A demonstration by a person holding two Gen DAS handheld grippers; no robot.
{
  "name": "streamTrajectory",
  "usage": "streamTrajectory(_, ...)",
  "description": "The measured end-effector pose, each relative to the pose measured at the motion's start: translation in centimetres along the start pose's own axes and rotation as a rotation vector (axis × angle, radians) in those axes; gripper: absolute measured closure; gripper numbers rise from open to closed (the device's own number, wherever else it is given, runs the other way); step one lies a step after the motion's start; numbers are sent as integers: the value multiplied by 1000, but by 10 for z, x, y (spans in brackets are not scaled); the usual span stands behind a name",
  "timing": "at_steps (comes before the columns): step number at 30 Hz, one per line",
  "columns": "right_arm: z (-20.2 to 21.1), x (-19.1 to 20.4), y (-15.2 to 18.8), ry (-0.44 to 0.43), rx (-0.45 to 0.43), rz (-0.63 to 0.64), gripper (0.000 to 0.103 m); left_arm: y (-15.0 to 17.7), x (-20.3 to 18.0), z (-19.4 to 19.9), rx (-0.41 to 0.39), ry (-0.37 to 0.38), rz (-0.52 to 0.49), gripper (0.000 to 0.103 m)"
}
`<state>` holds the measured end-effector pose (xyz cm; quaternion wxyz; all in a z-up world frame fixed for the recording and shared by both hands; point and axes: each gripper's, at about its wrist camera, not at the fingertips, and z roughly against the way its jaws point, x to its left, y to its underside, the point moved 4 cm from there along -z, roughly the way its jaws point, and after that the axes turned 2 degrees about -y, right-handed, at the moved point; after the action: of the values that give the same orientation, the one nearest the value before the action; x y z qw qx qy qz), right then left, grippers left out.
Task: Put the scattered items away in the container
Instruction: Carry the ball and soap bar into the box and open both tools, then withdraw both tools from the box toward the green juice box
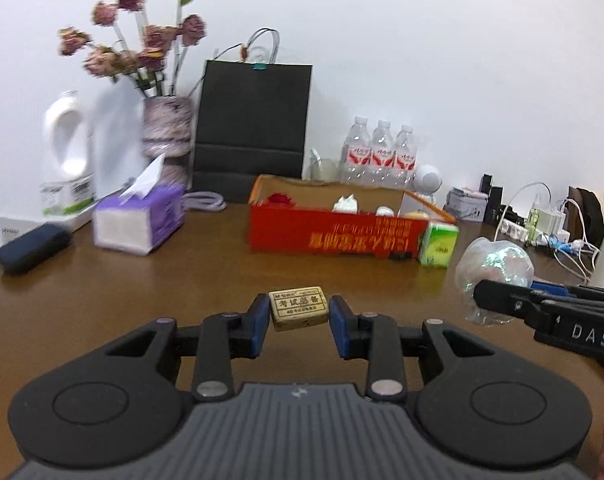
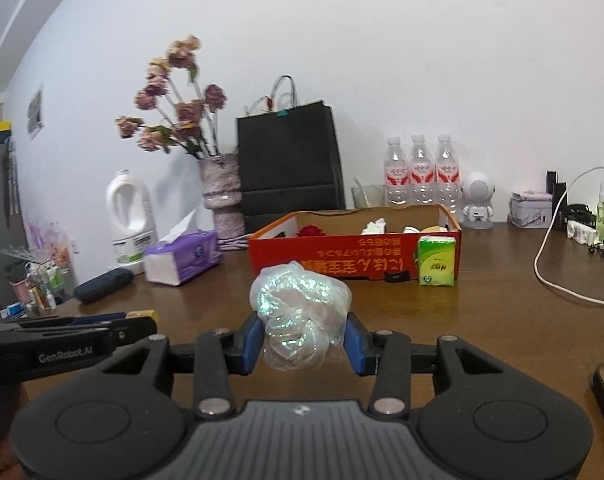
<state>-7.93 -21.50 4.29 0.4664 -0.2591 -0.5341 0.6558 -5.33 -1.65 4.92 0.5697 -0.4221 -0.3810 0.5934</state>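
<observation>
My left gripper [image 1: 300,312] is shut on a small yellow eraser [image 1: 298,300] with printed characters, held above the brown table [image 1: 182,288]. The right gripper [image 2: 302,340] is shut on a crumpled clear bag [image 2: 298,300] with an iridescent sheen. Beyond both stands the open red cardboard box [image 2: 342,260], with a red flower and some white items inside. A green tissue pack [image 2: 436,264] leans against the box's front right corner. Each gripper shows in the other's view: the right gripper [image 1: 486,292] with the clear bag [image 1: 494,260], the left gripper [image 2: 150,322] with the eraser [image 2: 142,314].
Along the back stand a purple tissue box [image 2: 182,258], a vase of dried flowers [image 2: 222,192], a black paper bag [image 2: 288,168], three water bottles [image 2: 420,172] and a white jug [image 2: 130,220]. A dark case [image 2: 102,284] lies left; cables [image 2: 558,284] trail right.
</observation>
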Motion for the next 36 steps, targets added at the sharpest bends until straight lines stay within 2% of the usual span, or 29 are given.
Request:
streamTrajectory(5, -73, -20, -57, -7, -3, 6, 61, -70, -19, -90, -12, 67, -47, 70)
streamTrajectory(8, -129, -46, -97, -17, 28, -32, 61, -110, -19, -158, 48, 95, -42, 70)
streamTrajectory(10, -170, -66, -124, -12, 80, -76, 61, -126, -17, -203, 134, 110, -42, 70)
streamTrajectory(12, -213, -86, -145, -11, 178, -104, 61, -132, -12, -246, 252, 82, -38, 70)
streamTrajectory(14, -255, -101, -156, 39, 298, -73, 61, -133, -9, -280, 340, 62, -38, 70)
streamTrajectory(17, -305, -118, -157, 19, 454, -93, 61, -125, -7, -318, 467, 59, -45, 70)
streamTrajectory(19, -338, -131, -147, -2, 575, -145, 61, -118, -6, -333, 518, 52, -61, 68)
streamTrajectory(21, -360, -137, -135, 7, 655, -175, 61, -118, -12, -339, 524, 29, -141, 68)
streamTrajectory(24, -385, -139, -112, -11, 785, -175, 61, -119, -23, -347, 586, 47, -183, 43)
streamTrajectory(25, -389, -139, -106, 3, 803, -160, 60, -119, -25, -349, 603, 42, -186, 45)
streamTrajectory(29, -388, -136, -107, 24, 827, -172, 58, -127, -19, -351, 660, 50, -106, 43)
streamTrajectory(31, -379, -140, -115, 5, 811, -208, 45, -134, -11, -348, 676, 42, -54, 41)
streamTrajectory(32, -374, -143, -122, -7, 803, -224, 42, -139, -9, -345, 680, 36, -39, 41)
streamTrajectory(34, -360, -148, -136, -19, 784, -249, 23, -151, -6, -336, 684, 22, -22, 40)
streamTrajectory(35, -351, -150, -144, -20, 774, -258, 21, -158, -3, -330, 684, 16, -13, 38)
streamTrajectory(36, -341, -152, -155, -6, 754, -256, 21, -166, -1, -323, 683, 6, -2, 31)
